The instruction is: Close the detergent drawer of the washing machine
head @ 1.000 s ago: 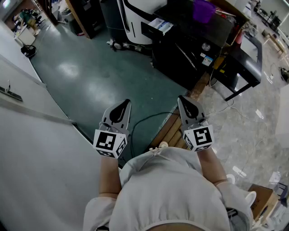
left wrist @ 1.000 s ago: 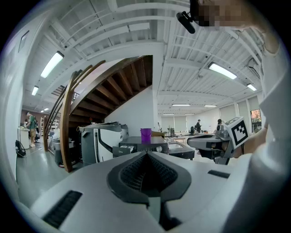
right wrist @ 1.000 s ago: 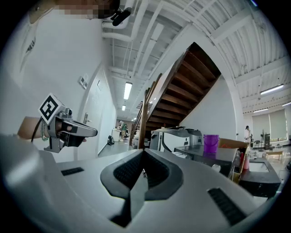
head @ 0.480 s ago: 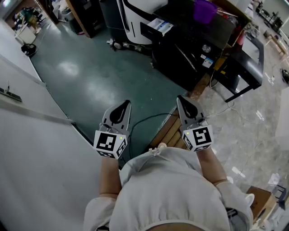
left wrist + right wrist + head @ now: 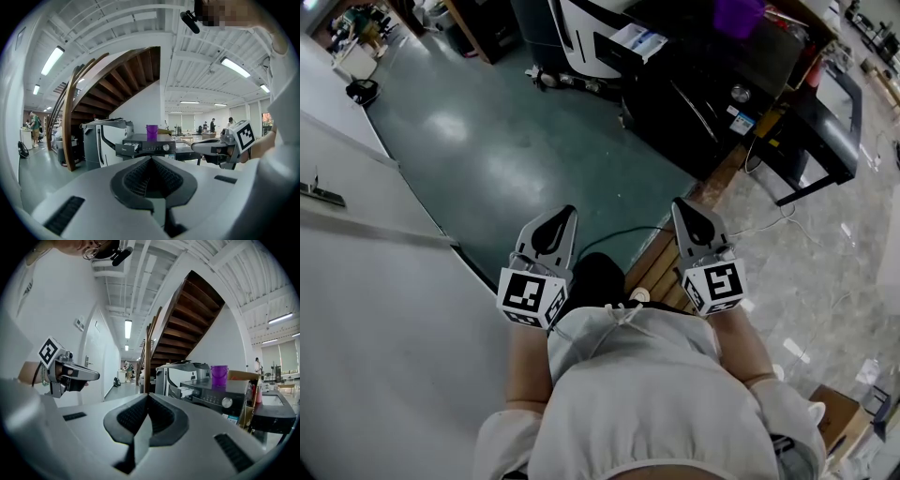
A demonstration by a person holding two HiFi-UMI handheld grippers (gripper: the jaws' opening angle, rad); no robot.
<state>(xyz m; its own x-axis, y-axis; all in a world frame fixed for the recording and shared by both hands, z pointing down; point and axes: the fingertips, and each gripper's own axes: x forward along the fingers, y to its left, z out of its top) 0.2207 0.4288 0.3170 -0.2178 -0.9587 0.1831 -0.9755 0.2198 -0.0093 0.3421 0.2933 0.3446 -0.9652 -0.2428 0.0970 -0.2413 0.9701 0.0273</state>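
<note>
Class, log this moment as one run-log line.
left gripper shut, empty | right gripper shut, empty | detergent drawer open, untouched

The green floor [image 5: 487,169] is smooth and glossy. The washing machine [image 5: 703,94] has a dark, shiny shell. The staircase [image 5: 126,79] is brown wood.

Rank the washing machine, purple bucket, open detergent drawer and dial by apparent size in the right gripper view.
1. washing machine
2. purple bucket
3. detergent drawer, only its pulled-out end visible
4. dial
All four sit together at about one distance, so nearness does not skew this.
</note>
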